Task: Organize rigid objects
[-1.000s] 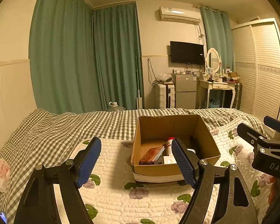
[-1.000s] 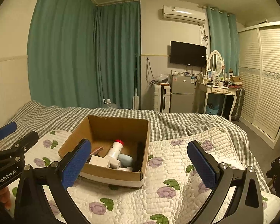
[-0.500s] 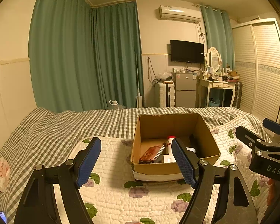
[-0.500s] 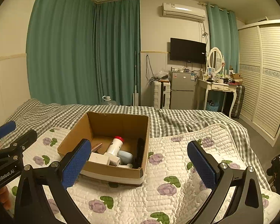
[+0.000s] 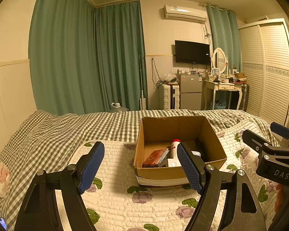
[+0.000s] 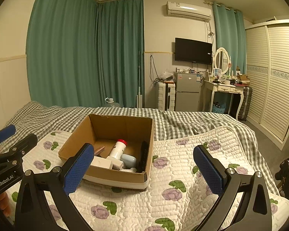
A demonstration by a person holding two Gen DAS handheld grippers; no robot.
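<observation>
Both grippers, left [image 5: 140,165] and right [image 6: 144,168], gape wide and empty. Centre frame, the cardboard box [image 6: 125,175] looks light but bendable; the red-capped bottle [image 6: 118,149] seems slippery, best pinched mid-body.

Bare quilt [image 6: 183,165] (right of cardboard box [image 6: 113,175])

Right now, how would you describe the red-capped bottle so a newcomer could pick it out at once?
On the floral quilt sits an open cardboard box. Inside, lying tilted among the pale items, is the white bottle. Its red cap, pointing toward the box's far wall, sets it apart from the white carton and pale blue case beside it.
</observation>
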